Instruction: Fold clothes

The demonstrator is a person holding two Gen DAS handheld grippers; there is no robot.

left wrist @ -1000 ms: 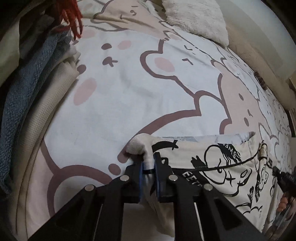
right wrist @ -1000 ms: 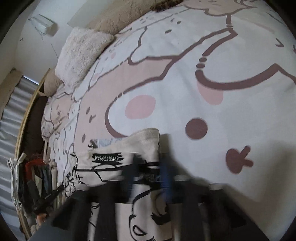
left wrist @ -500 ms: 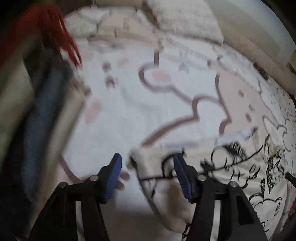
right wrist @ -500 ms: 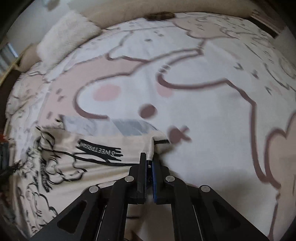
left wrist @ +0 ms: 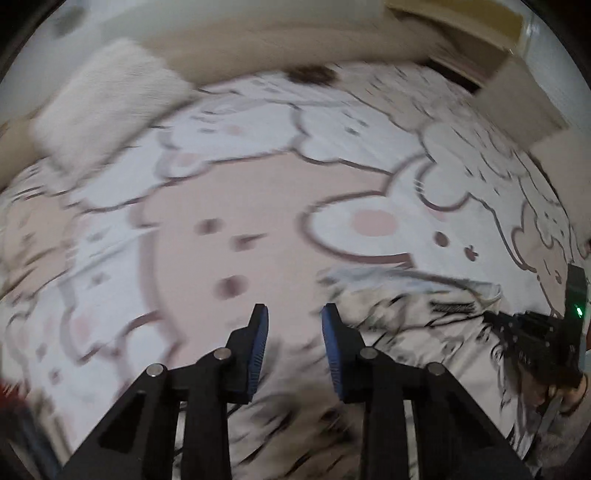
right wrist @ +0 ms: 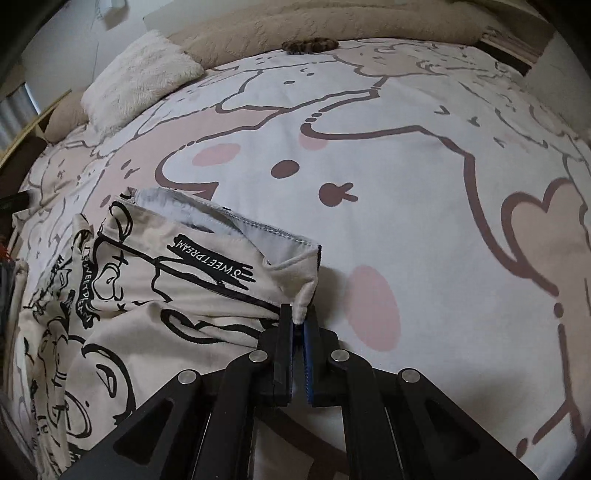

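A cream garment [right wrist: 147,295] with black cartoon print and a "SWEETDREAM" label lies on the bed, its grey lining showing at the upper edge. My right gripper [right wrist: 299,317] is shut on the garment's right corner. In the blurred left wrist view the garment [left wrist: 424,332] lies to the right and below. My left gripper [left wrist: 294,314] hovers over the sheet at the garment's left edge; its jaws are closing with nothing between the blue pads. The right gripper [left wrist: 517,325] shows at that view's right edge.
The bed sheet [right wrist: 406,184] is white and pink with bear outlines. A fluffy white pillow [right wrist: 140,81] lies at the far left by the head of the bed. A small dark object [right wrist: 310,45] rests against the beige blanket [right wrist: 351,22] behind.
My left gripper let go of the garment's corner, opened wide, then swung away and rolled to face the head of the bed. My right gripper kept its hold and shifted the corner.
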